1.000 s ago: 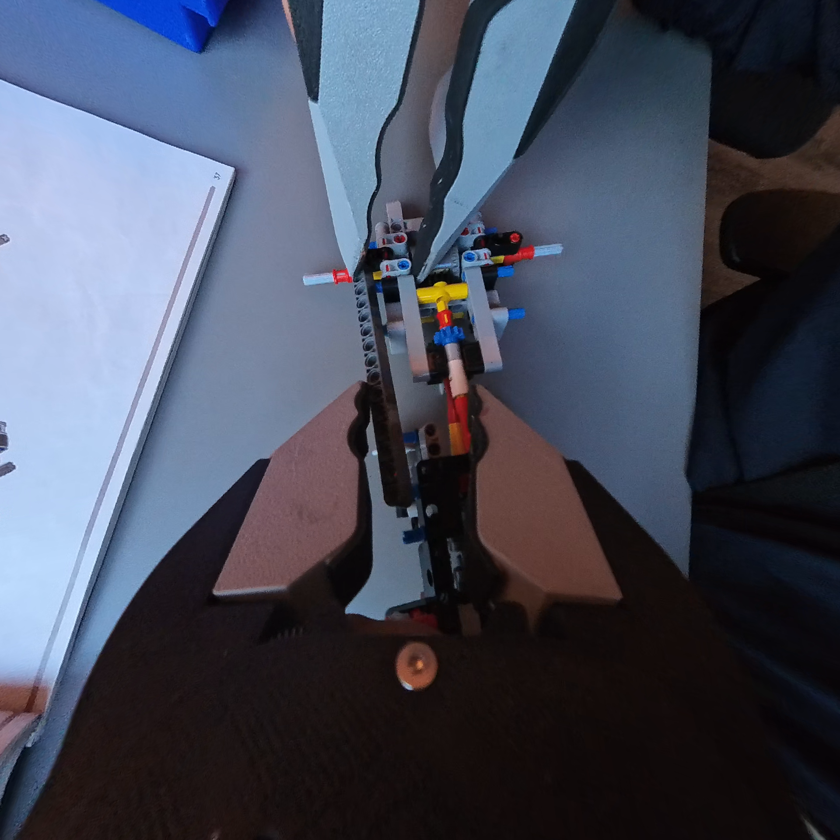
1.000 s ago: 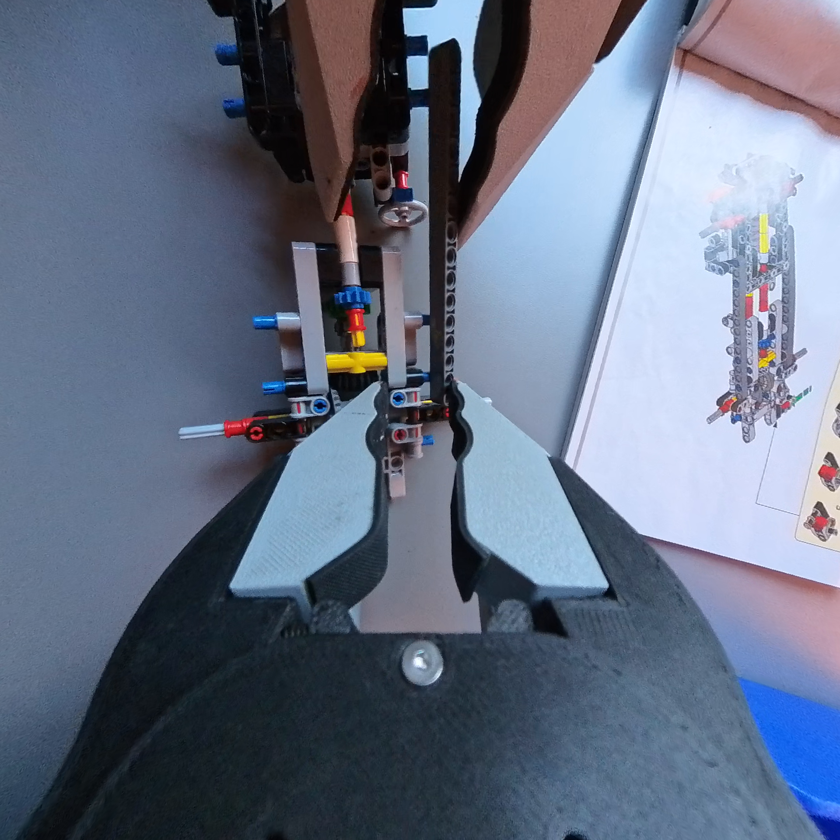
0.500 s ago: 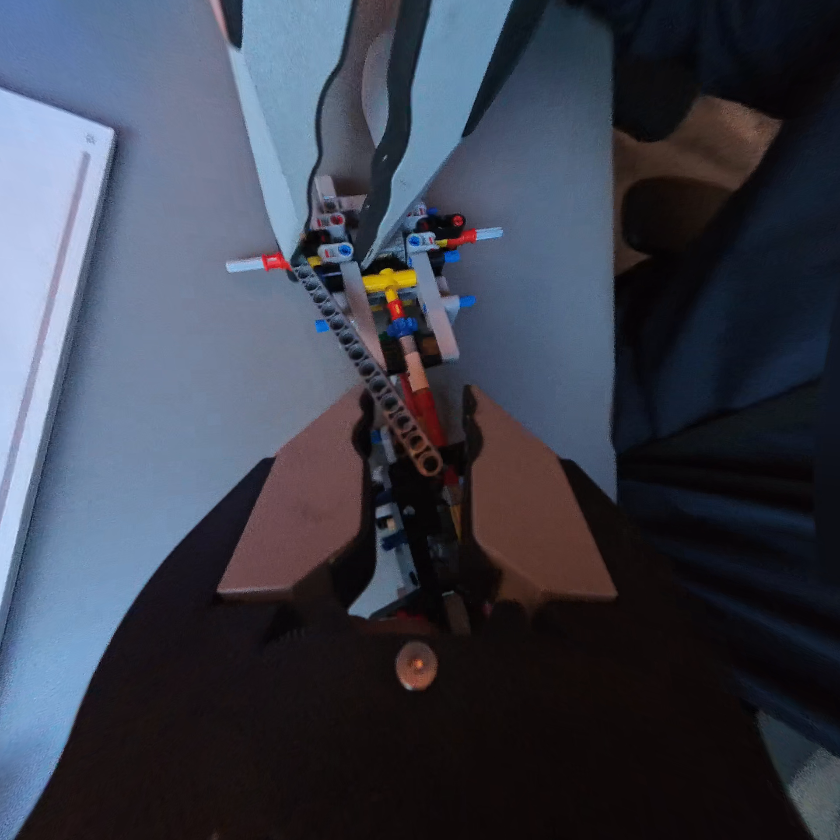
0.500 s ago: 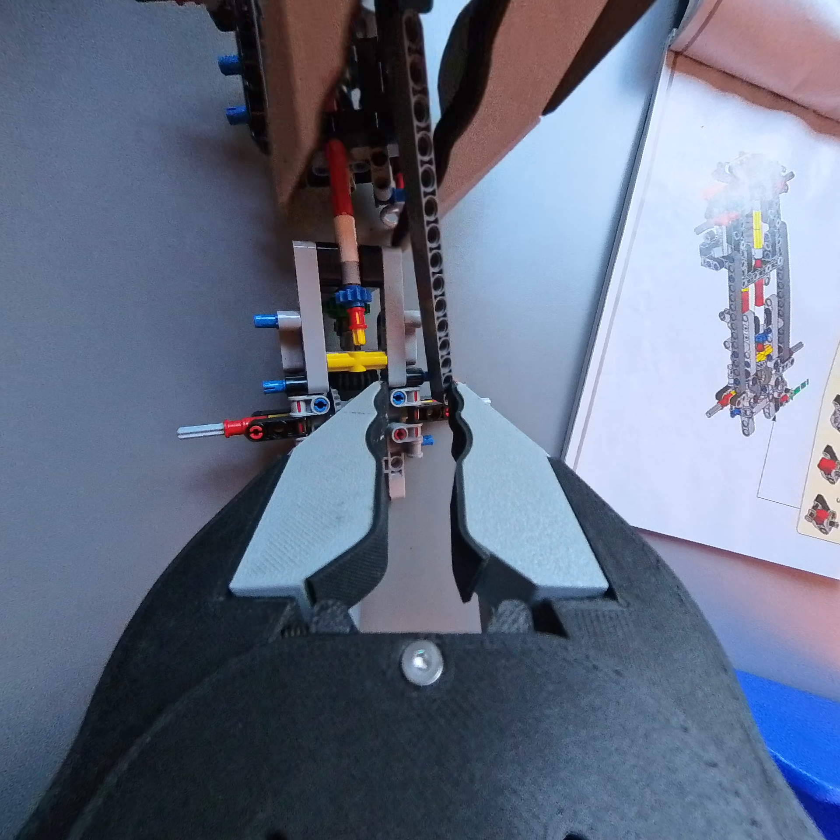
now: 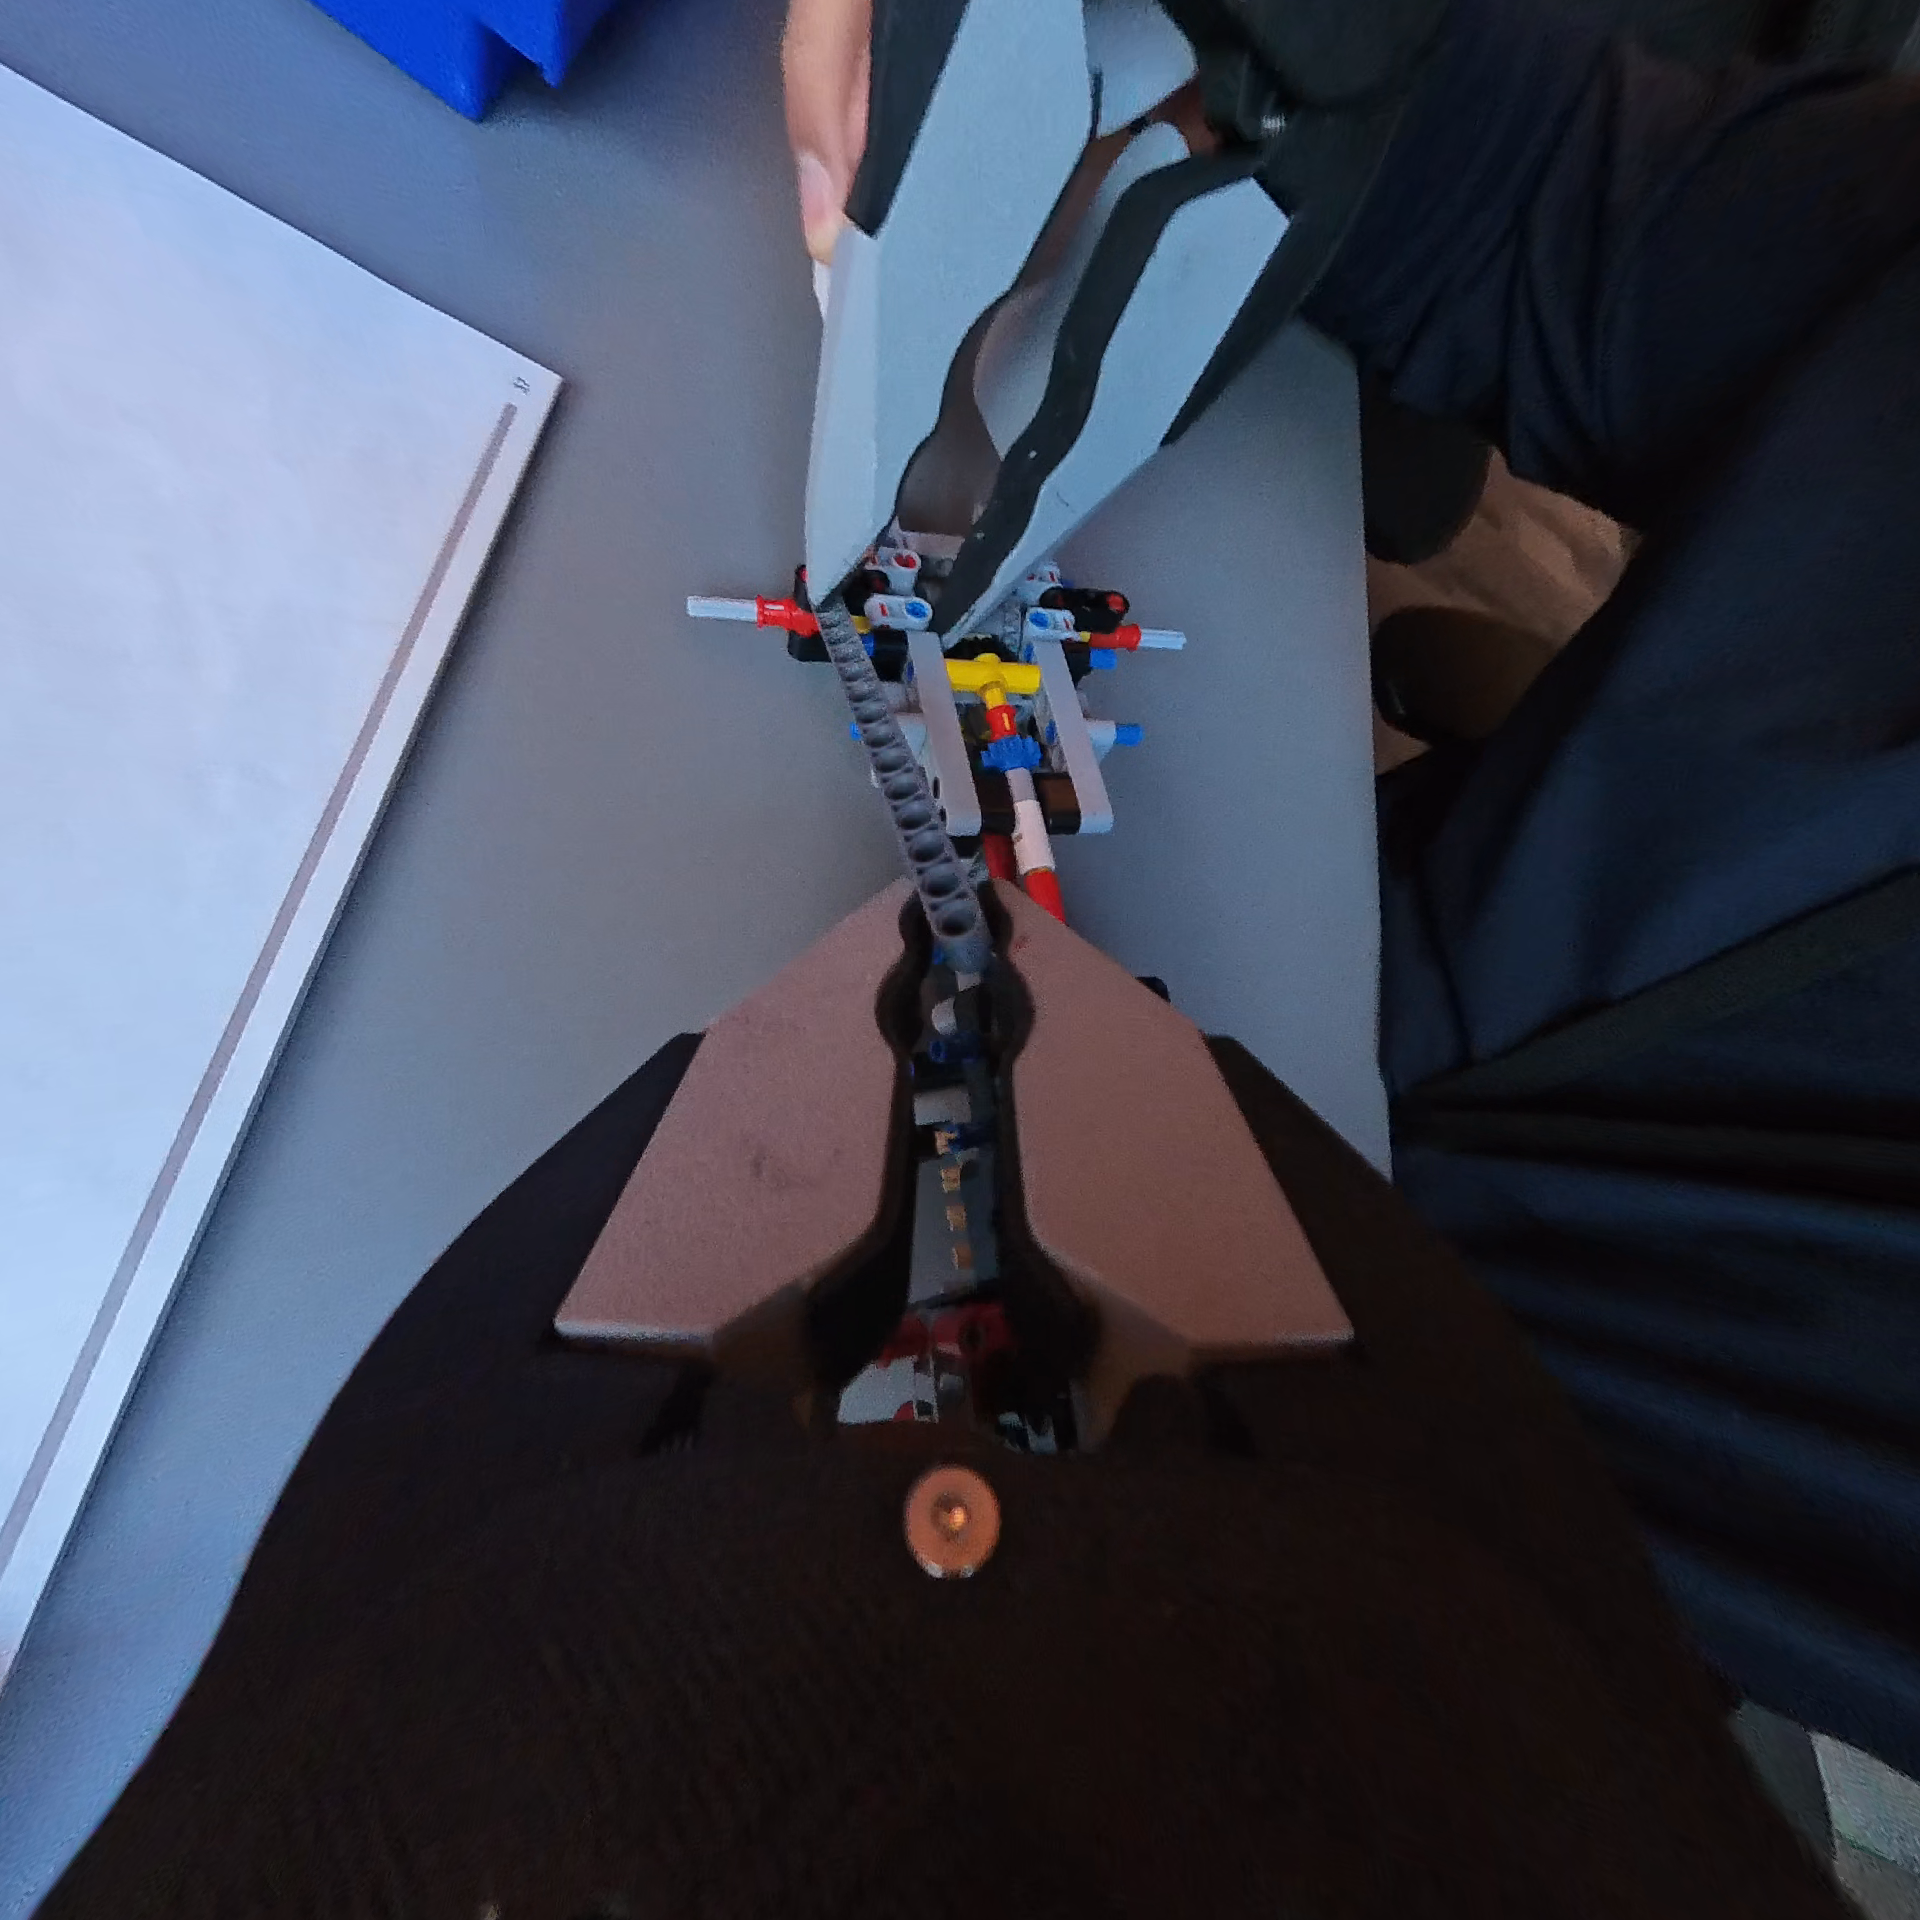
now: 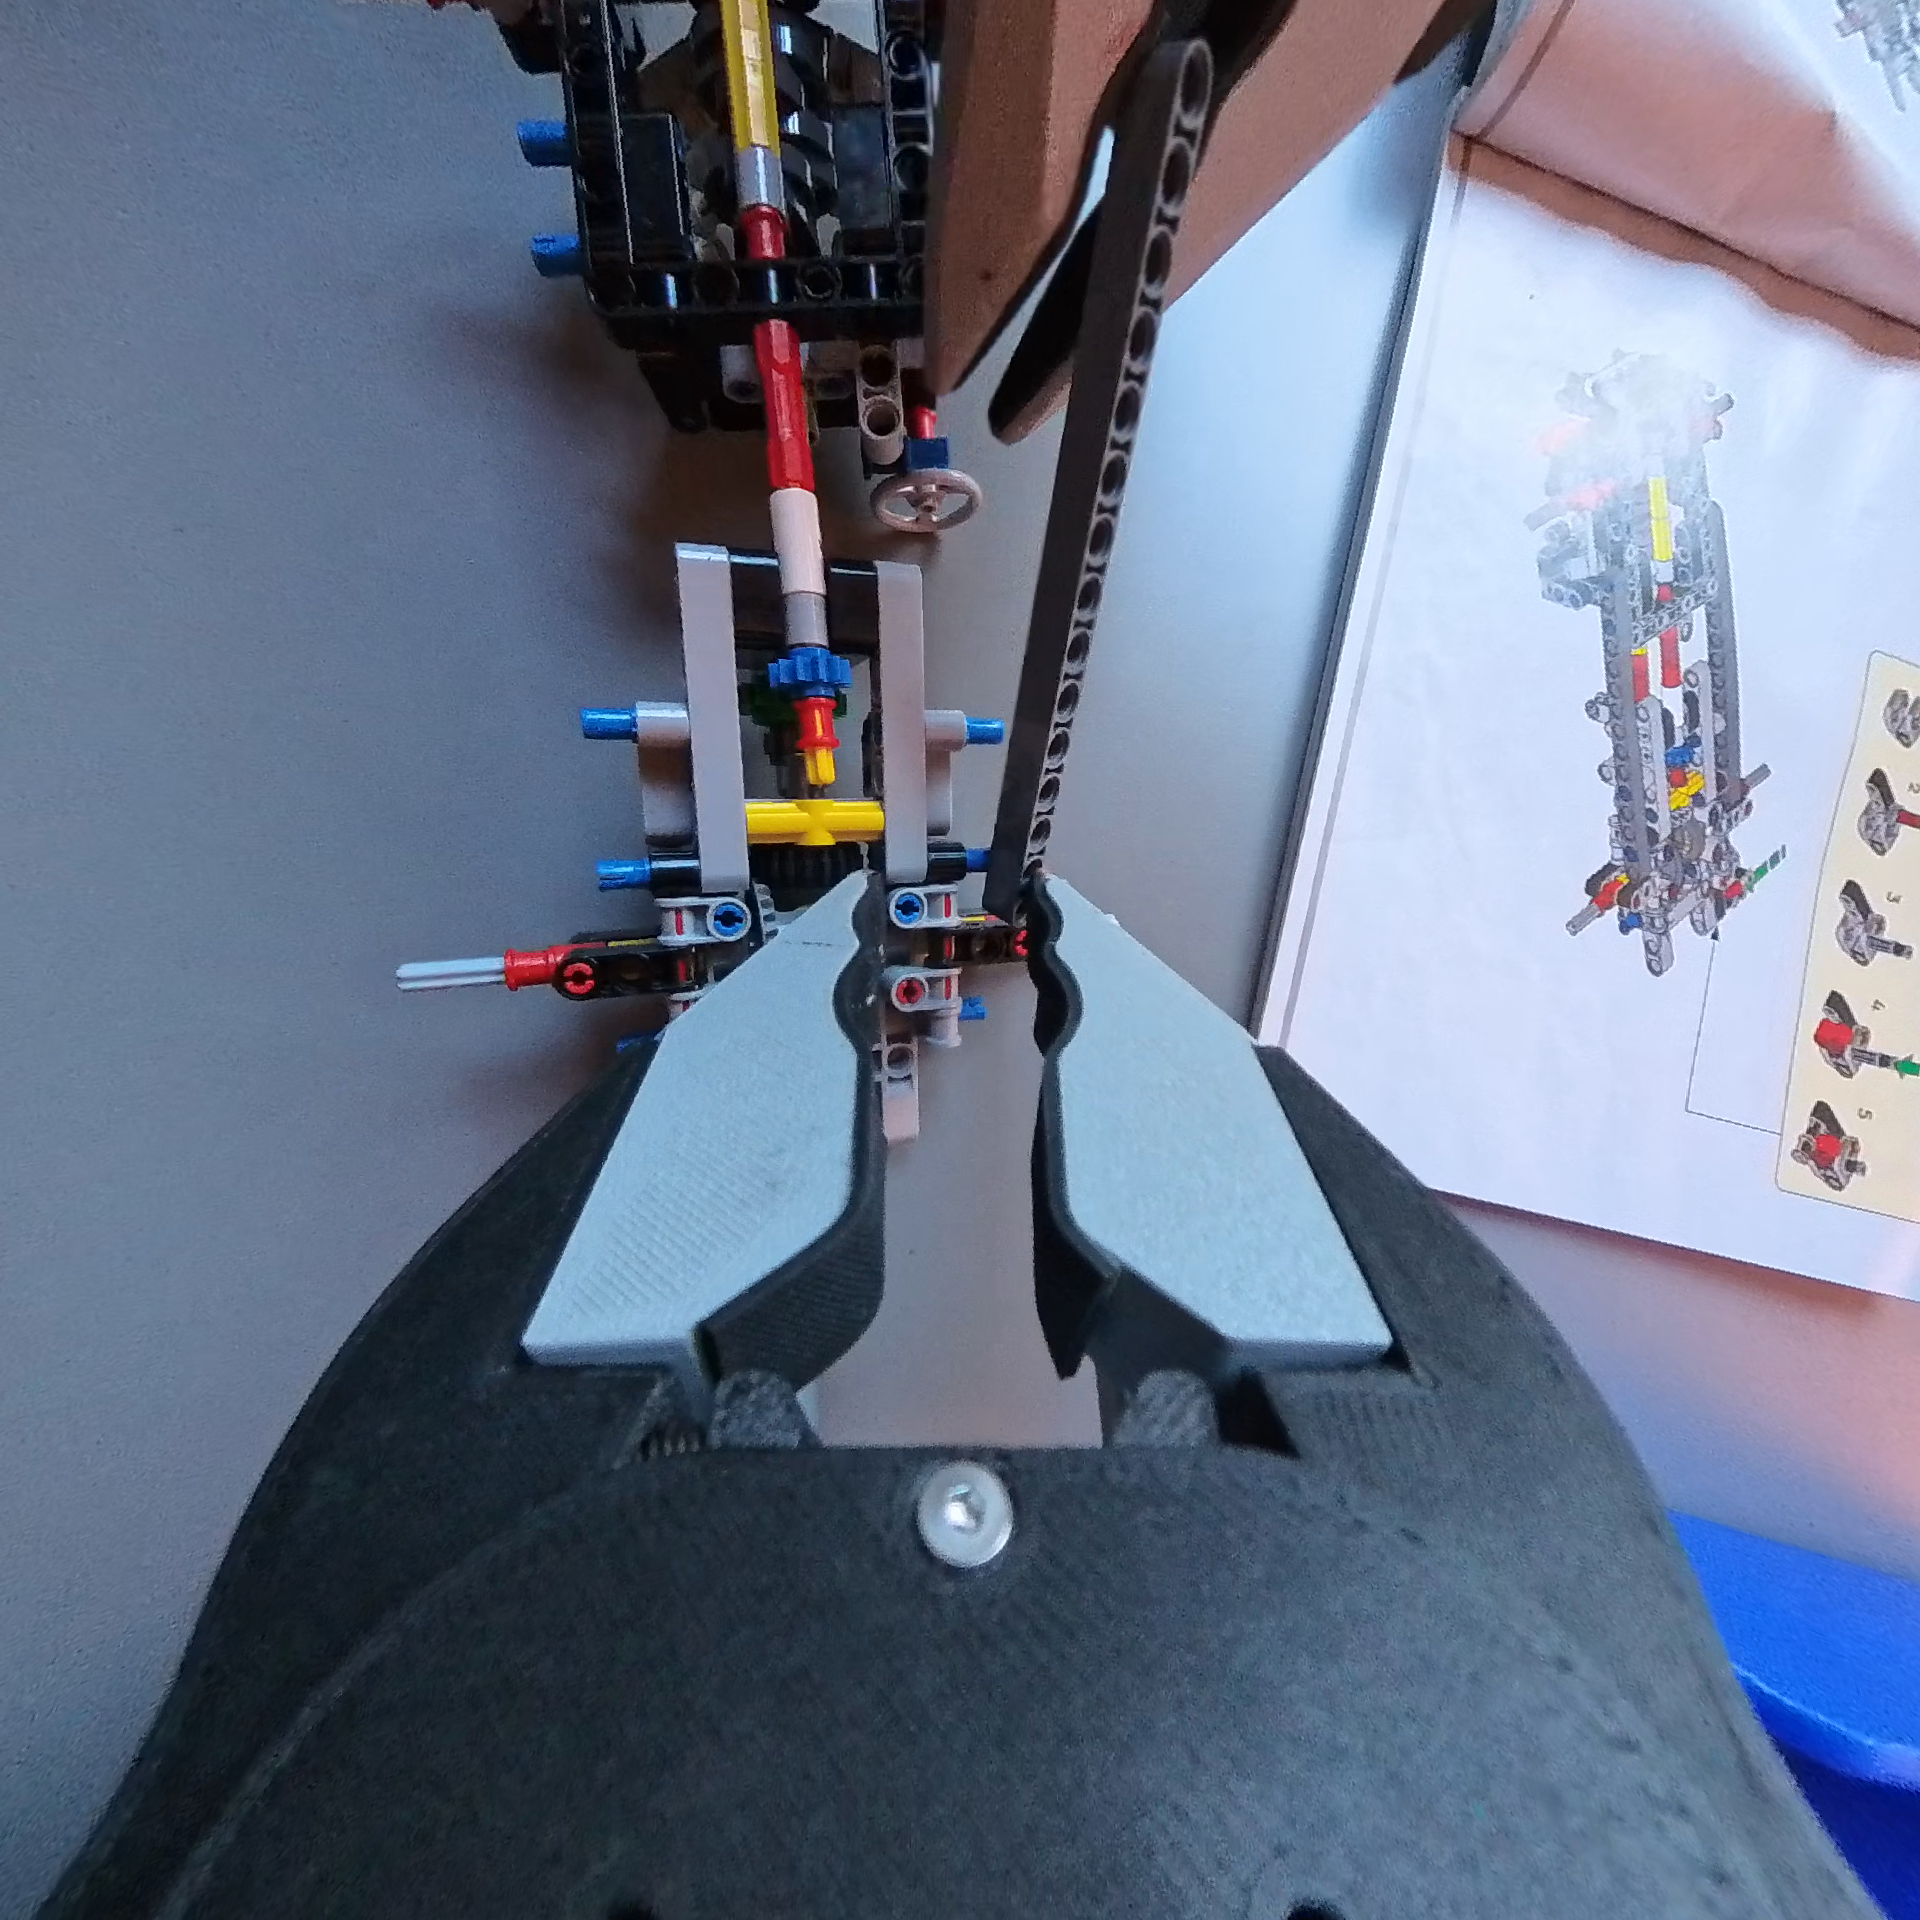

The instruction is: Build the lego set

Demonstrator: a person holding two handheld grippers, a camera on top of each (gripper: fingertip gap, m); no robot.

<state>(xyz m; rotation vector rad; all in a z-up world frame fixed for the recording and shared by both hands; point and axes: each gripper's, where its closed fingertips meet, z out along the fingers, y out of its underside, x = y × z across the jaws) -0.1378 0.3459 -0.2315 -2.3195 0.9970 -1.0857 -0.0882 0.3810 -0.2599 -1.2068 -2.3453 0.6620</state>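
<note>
One change: the left tongs (image 5: 956, 914) have narrowed from a wide straddle to a clench on the near end of the long dark grey beam (image 5: 894, 748), brown pads pressed on both of its sides. Beam now runs slanted from the left fingertips across to the right tongs (image 6: 951, 904), where its far end sits against the tip of one grey finger (image 6: 1070, 935). It has swung off the side of the brick model (image 6: 800, 748) and stands clear of the blue pins there, so it looks loose apart from that far end. Right tongs unchanged, clamped on the model's end connectors, pads touching them on either side. Model lies flat on the grey table (image 5: 623, 831) between the two tongs; its black frame section (image 6: 727, 208) sits beside and under the left fingers, not gripped. Open booklet (image 6: 1558, 727) lies off to the side of the right tongs.
</note>
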